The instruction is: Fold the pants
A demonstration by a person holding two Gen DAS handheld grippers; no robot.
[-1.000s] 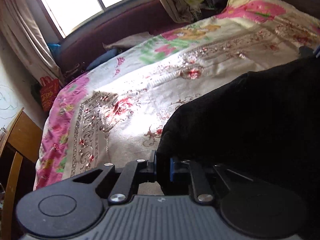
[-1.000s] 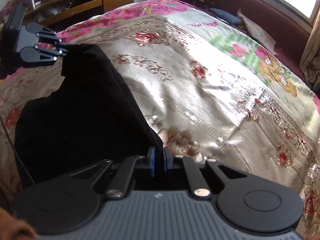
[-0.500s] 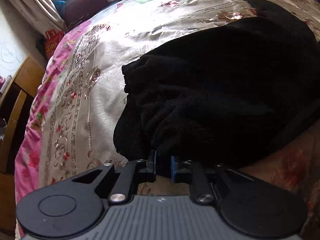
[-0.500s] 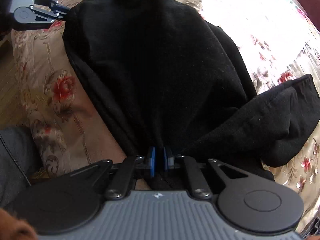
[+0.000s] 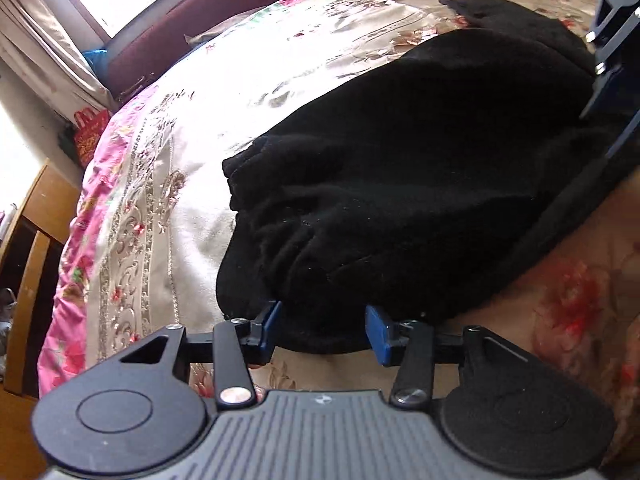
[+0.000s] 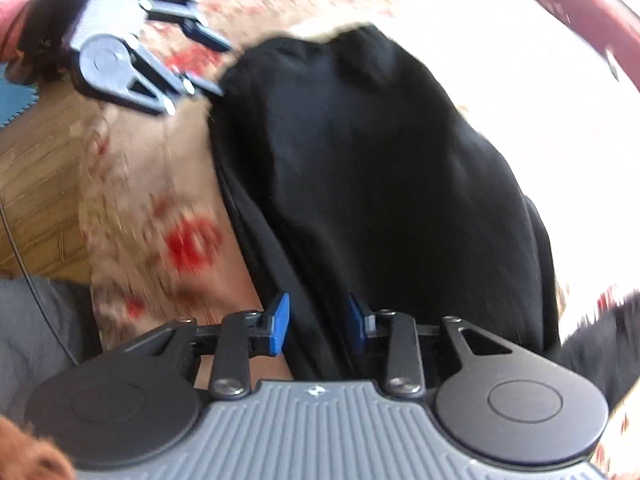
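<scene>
Black fleece, one pair of pants, lies heaped on the flowered bedspread, and the next move turns on how that heap sits against the two tools. From the left wrist, the pants spread up and away to the right of the left gripper, their long axis running from the near hem toward the far upper right, where a loose flap pokes out. The jaws have just been opening and now stand about half apart, with the near edge of the cloth still lying between the blue pads but no longer pinched. At the right border a part of the other tool shows, hanging over the far side of the heap. From the right wrist, which is blurred, the pants stretch straight ahead of the right gripper, a fold ridge running from its jaws toward the top of the frame. Those jaws have also just been opening, to a narrower gap, and the fold lies loose between them, as far as the blur allows. The left gripper appears at upper left, just at the far corner of the cloth. I count one pair of pants, two grippers and one bed. Each tool is at its own end, so neither is clearly nearer.
</scene>
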